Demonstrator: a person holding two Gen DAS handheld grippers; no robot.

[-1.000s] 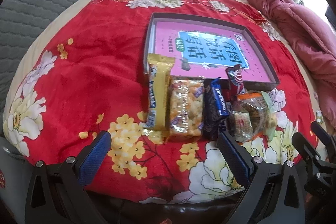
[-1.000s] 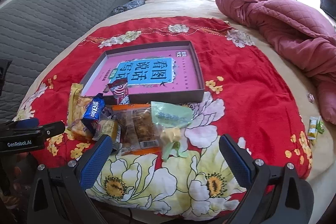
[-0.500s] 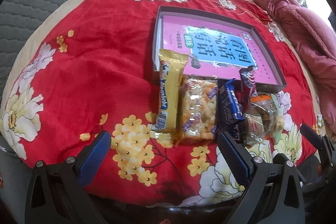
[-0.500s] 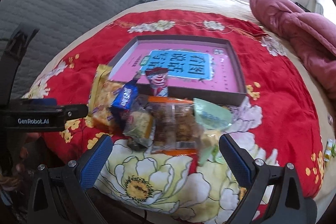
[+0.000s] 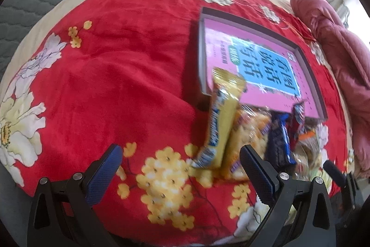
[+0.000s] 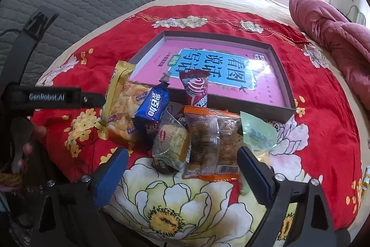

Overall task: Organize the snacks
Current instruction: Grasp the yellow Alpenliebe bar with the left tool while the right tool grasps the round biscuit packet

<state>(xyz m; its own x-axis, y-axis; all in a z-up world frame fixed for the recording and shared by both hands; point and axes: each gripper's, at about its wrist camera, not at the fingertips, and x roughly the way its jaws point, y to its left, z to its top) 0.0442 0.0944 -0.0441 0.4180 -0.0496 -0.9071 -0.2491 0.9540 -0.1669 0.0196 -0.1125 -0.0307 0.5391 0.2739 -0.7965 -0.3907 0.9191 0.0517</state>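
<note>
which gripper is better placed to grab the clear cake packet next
Right. The right gripper has the clear cake packet just ahead between its closing jaws, not gripped. The left gripper faces bare red blanket beside the yellow bar.

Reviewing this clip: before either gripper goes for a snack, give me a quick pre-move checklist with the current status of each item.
1. Right gripper holds nothing: ok, its jaws are closing but nothing sits between them.
2. Left gripper open and holding nothing: ok.
3. Tray has room: ok, only the pink book lies in it.
4. Snacks outside the tray: ok, piled at its near edge; the red packet leans on the wall.
5. Clear packet in line with the right gripper: ok.
6. Yellow bar sharply seen: not ok, left view is blurred.
</note>
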